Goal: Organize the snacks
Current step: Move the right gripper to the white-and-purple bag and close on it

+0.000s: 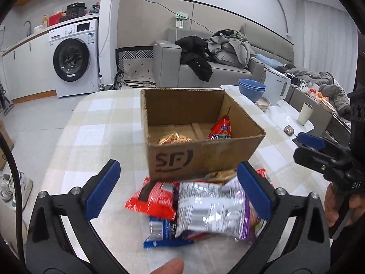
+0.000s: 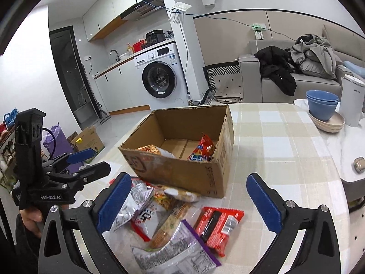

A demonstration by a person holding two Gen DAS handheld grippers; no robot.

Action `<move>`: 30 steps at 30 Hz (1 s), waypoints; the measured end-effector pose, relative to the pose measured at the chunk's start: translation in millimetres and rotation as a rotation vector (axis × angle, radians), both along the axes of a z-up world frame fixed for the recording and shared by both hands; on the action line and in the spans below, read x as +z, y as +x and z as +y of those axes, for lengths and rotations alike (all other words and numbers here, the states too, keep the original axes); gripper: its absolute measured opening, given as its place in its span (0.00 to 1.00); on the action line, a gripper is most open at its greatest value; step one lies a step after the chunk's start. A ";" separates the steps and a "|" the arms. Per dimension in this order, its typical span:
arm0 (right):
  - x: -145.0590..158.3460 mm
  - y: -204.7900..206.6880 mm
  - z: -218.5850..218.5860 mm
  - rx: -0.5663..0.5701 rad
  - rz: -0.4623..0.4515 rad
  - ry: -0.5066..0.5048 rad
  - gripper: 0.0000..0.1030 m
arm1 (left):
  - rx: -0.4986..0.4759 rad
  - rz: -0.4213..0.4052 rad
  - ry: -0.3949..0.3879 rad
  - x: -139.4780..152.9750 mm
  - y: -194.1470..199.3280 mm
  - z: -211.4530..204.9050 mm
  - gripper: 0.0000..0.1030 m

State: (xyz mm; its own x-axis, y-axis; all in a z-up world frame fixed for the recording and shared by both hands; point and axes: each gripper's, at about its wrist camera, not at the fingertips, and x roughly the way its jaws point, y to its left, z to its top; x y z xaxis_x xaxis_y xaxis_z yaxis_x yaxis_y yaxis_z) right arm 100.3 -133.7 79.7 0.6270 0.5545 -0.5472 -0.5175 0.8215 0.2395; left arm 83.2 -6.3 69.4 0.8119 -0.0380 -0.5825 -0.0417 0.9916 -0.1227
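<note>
An open cardboard box stands on the checked tablecloth, with a red packet and a gold packet inside. In front of it lies a pile of loose snack packets: a purple-edged silver one, a red one and a blue one. My left gripper is open above the pile, nothing between its pads. My right gripper is open over the pile too, holding nothing. Each gripper shows at the edge of the other's view.
Blue bowls on plates, a white kettle and a cup stand on the white tabletop to the right. A sofa with clothes and a washing machine are beyond the table.
</note>
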 end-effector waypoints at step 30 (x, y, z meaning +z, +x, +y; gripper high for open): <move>-56.2 -55.0 21.6 0.164 0.080 -0.191 1.00 | 0.028 0.048 0.012 -28.0 -53.5 9.9 0.99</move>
